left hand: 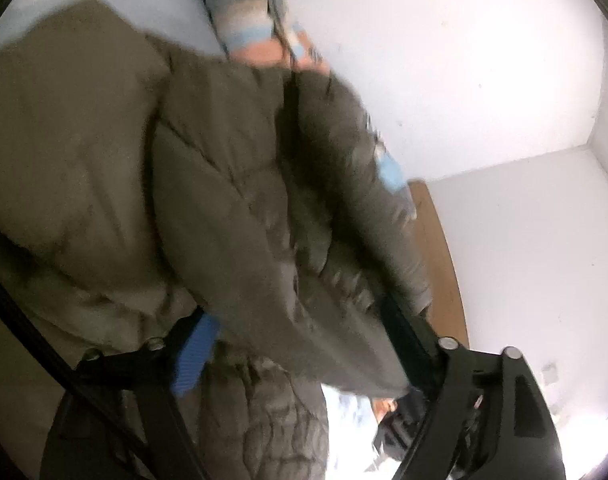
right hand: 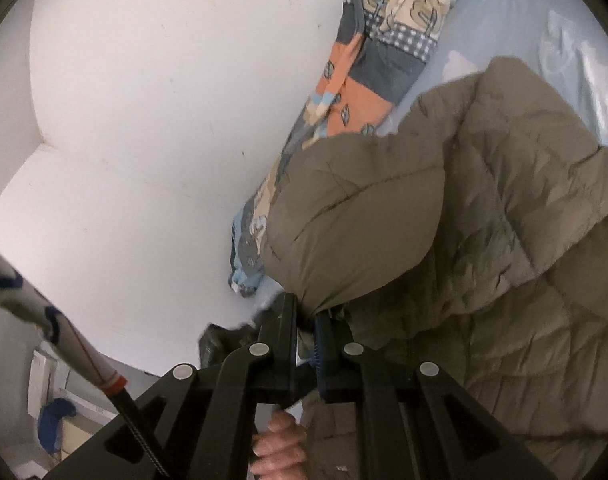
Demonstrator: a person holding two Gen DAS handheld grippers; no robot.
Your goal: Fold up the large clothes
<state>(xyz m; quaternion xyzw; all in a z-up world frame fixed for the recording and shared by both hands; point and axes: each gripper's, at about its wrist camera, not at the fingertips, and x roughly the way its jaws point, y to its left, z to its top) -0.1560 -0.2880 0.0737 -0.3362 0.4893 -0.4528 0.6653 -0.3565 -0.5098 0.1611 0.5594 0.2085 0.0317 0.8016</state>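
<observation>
An olive-green quilted puffer jacket fills the left wrist view, lifted and bunched over the bed. My left gripper has its fingers spread wide with a thick fold of the jacket between them; one blue pad shows at the left. In the right wrist view the same jacket hangs to the right. My right gripper is shut on a pinched edge of the jacket, with the fabric drawn tight into the jaws.
A patterned blue, orange and grey duvet lies along the white wall. The pale blue bedsheet lies under the jacket. A wooden bed frame edge shows at right. A bat-like stick leans at lower left.
</observation>
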